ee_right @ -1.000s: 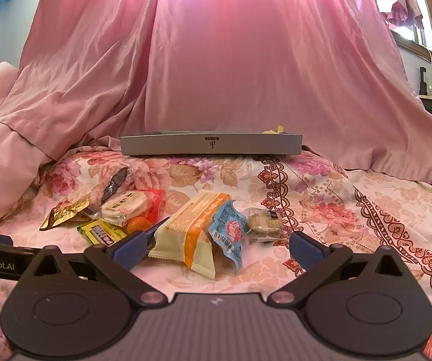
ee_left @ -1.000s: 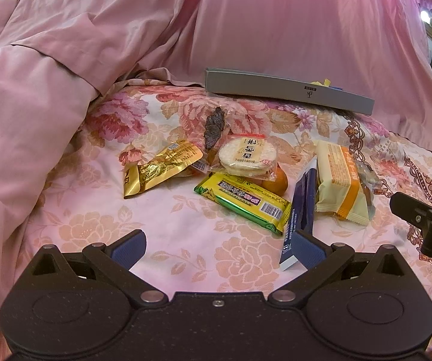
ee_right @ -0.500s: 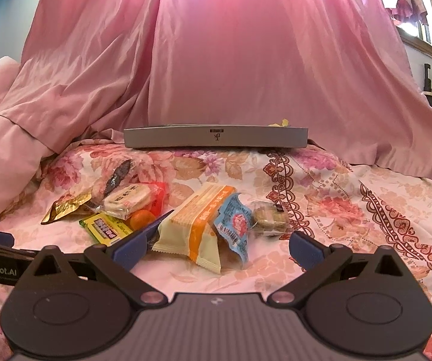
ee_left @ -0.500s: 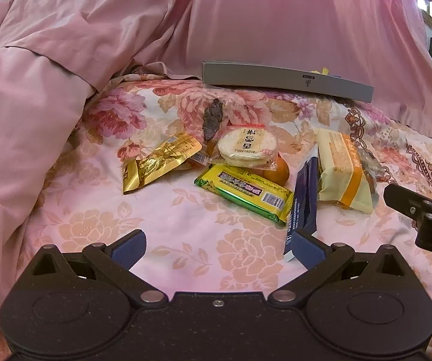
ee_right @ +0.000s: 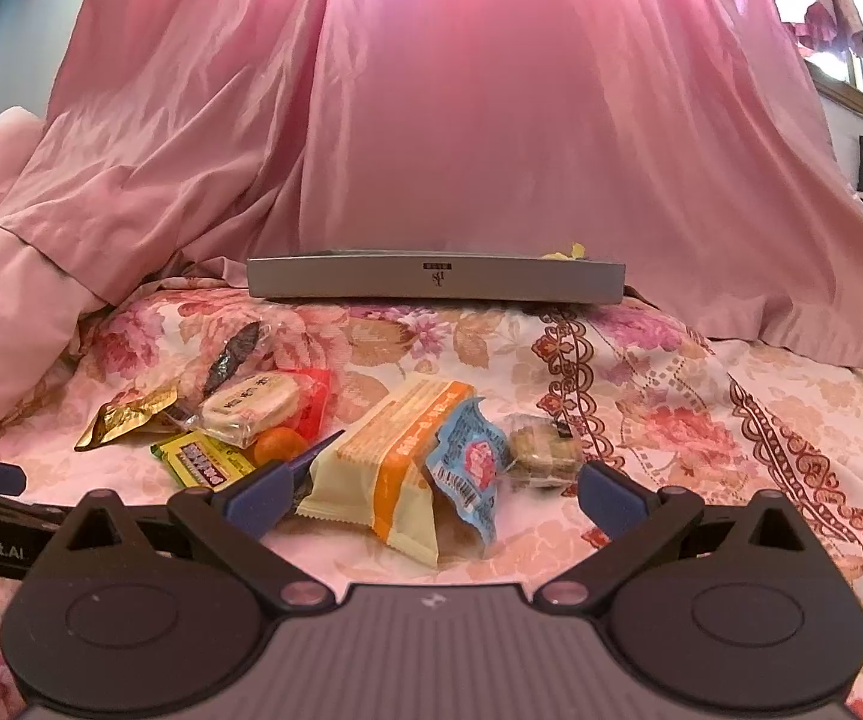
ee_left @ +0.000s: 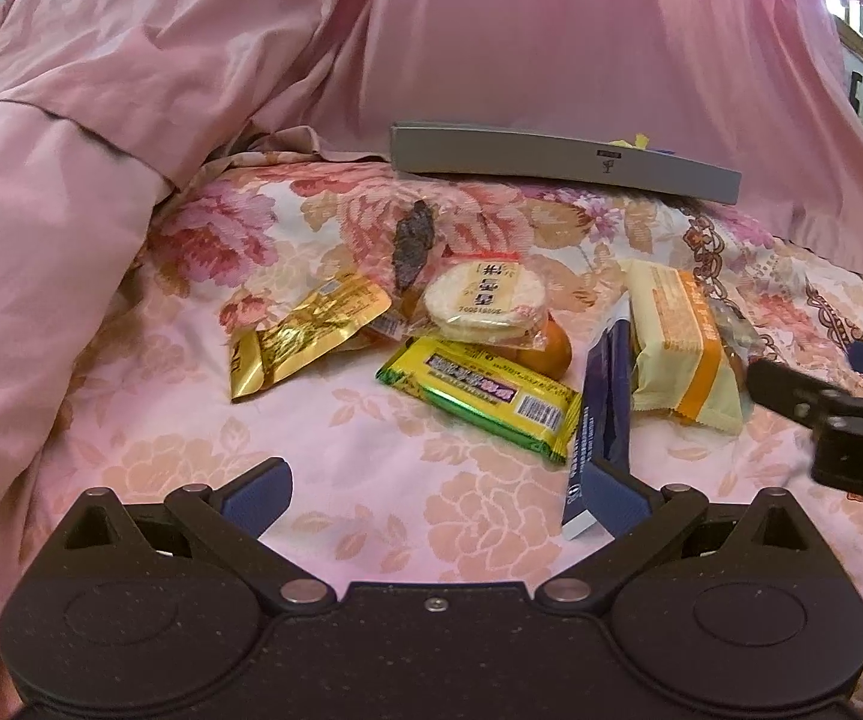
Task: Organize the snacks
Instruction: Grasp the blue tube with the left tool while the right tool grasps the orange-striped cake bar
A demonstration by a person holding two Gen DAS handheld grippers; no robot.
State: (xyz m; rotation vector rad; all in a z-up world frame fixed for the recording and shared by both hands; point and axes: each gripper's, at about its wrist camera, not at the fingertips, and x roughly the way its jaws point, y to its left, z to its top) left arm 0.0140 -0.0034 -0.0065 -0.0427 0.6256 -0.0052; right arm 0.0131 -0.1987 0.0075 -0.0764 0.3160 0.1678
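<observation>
Snacks lie heaped on the bed, near the grey tray point(ee_right: 434, 282). Right gripper point(ee_right: 431, 489), spread, frames the cream wafer pack point(ee_right: 383, 468): light, crushable; best pinched across its width. Left gripper point(ee_left: 434, 495) spread, empty.

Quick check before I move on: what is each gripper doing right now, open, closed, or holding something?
Left gripper: open, holding nothing, above the bedspread near the dark blue packet.
Right gripper: open, holding nothing, facing the cream-and-orange packet.

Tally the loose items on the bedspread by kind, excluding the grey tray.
Opaque wrapped packets: 5 — gold foil, yellow-green bar, navy stick, cream-orange pack, blue sachet
Clear-wrapped snacks: 3 — round rice cracker, dark dried strip, brown cake
Orange fruit: 1
Total: 9
</observation>
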